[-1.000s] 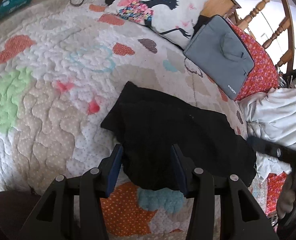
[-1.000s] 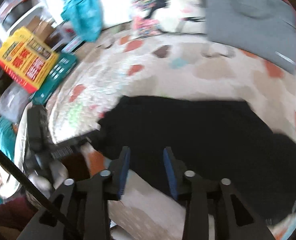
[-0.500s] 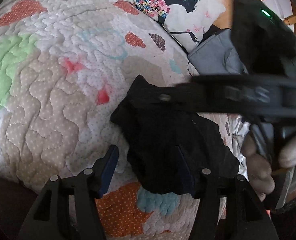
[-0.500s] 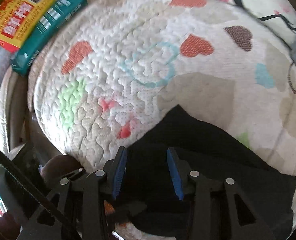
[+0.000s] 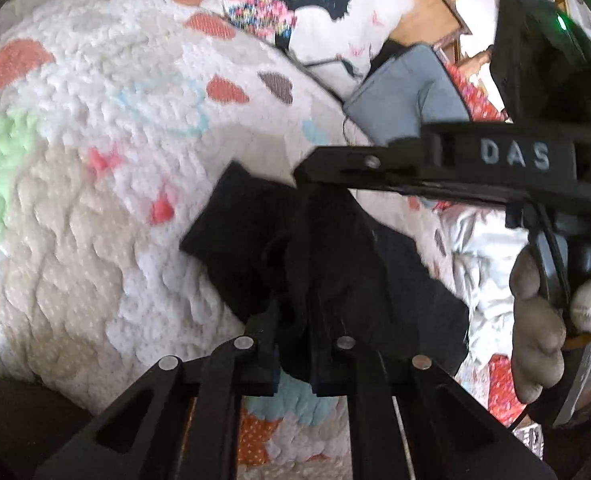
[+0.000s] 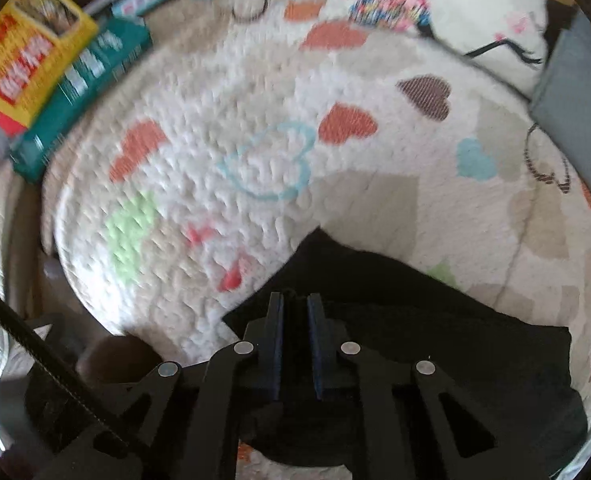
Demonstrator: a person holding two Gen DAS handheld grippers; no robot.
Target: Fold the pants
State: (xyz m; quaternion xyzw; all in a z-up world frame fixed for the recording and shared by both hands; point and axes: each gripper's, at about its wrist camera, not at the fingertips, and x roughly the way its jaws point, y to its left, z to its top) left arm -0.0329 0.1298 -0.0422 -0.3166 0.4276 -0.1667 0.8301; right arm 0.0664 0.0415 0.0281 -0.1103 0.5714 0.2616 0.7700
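Observation:
Black pants point(image 5: 247, 224) lie crumpled on a heart-patterned quilt point(image 5: 95, 200). My left gripper point(image 5: 293, 316) has its jaws pressed together on a bunched fold at the pants' near edge. My right gripper point(image 5: 301, 170) reaches in from the right over the far corner, held by a person's hand point(image 5: 535, 320). In the right wrist view the right gripper point(image 6: 295, 300) points steeply down. Its jaws are closing, with black fabric pinched in the narrow gap at the corner of the pants point(image 6: 415, 320). The fabric rises toward that tip.
A printed pillow point(image 5: 315, 20) and a grey laptop bag point(image 5: 407, 92) lie at the quilt's far side. White bedding point(image 5: 479, 248) is piled to the right. A yellow box point(image 6: 23, 52) and a teal box point(image 6: 83, 92) sit beyond the quilt's point(image 6: 235, 120) left edge.
My left jaws went from wide apart to pressed on the near fold. The right gripper swung in across to the pants' far corner and its jaws narrowed onto the fabric.

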